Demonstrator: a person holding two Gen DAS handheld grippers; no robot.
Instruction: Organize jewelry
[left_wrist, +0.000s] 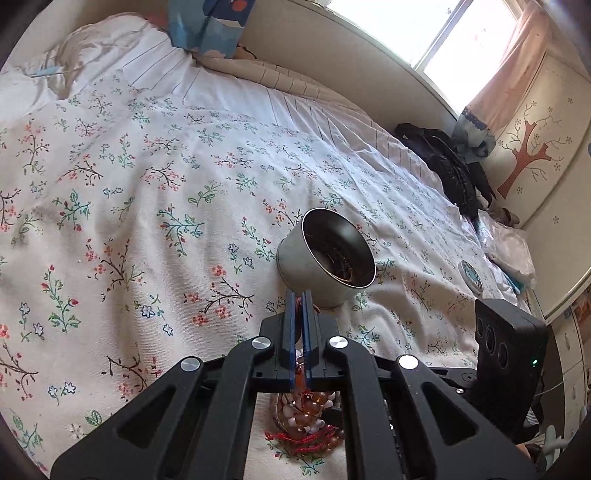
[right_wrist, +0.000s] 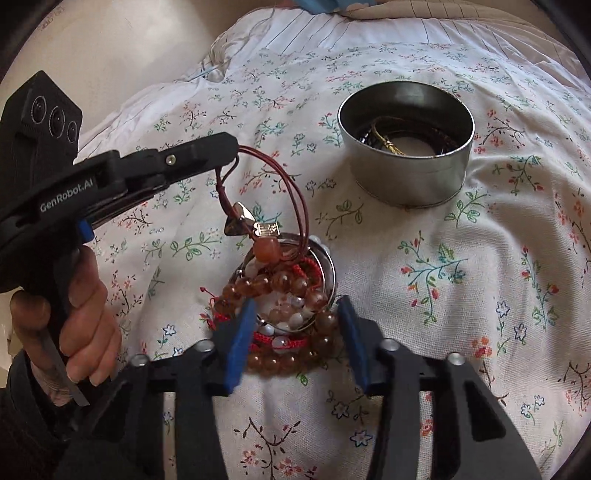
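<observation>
My left gripper (left_wrist: 298, 295) is shut on a dark red cord necklace (right_wrist: 295, 195) with metal pendants and an orange stone; in the right wrist view the left gripper (right_wrist: 232, 147) holds it lifted above a pile of amber and white bead bracelets and red cords (right_wrist: 284, 306) lying in a shallow metal lid (right_wrist: 330, 273). My right gripper (right_wrist: 295, 306) is open, its blue pads on either side of the pile. A round metal tin (right_wrist: 406, 147) with dark jewelry inside stands beyond; it also shows in the left wrist view (left_wrist: 325, 258).
All lies on a floral bedsheet (left_wrist: 147, 221). Dark clothing (left_wrist: 450, 166) and a plastic bag (left_wrist: 509, 247) lie at the bed's far right; a small round blue item (left_wrist: 471, 277) lies near them. Pillows and a blue blanket (left_wrist: 207, 26) are at the head.
</observation>
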